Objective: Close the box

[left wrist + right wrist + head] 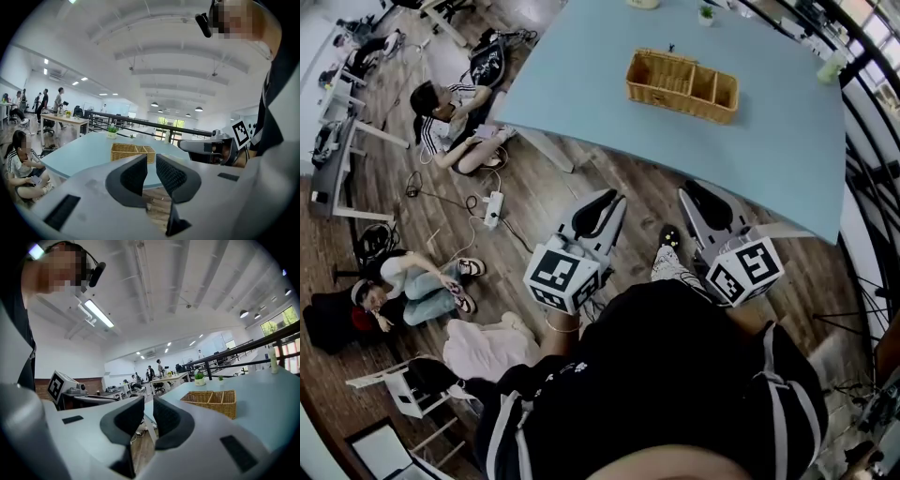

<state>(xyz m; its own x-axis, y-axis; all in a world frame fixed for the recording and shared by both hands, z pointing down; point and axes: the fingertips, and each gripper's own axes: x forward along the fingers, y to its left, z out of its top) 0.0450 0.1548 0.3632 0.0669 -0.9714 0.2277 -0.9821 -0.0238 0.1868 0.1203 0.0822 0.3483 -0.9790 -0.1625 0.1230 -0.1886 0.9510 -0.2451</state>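
Note:
A wicker basket [682, 86] with open compartments stands on the light blue table [769, 150], towards its far side; it is the only container I see. The basket also shows far ahead in the left gripper view [132, 152] and the right gripper view [211, 401]. My left gripper [614, 202] and right gripper [689, 195] are held side by side close to the person's body, over the wooden floor, short of the table's near edge. Both the left gripper [151, 164] and the right gripper [148, 404] show a narrow gap between the pads, with nothing in it.
Two people sit on the floor at the left, one by the table's corner [450, 112] and one nearer [412, 281]. A power strip [494, 208] with cables lies between them. A small potted plant [706, 14] stands at the table's far edge. A black railing [862, 141] runs along the right.

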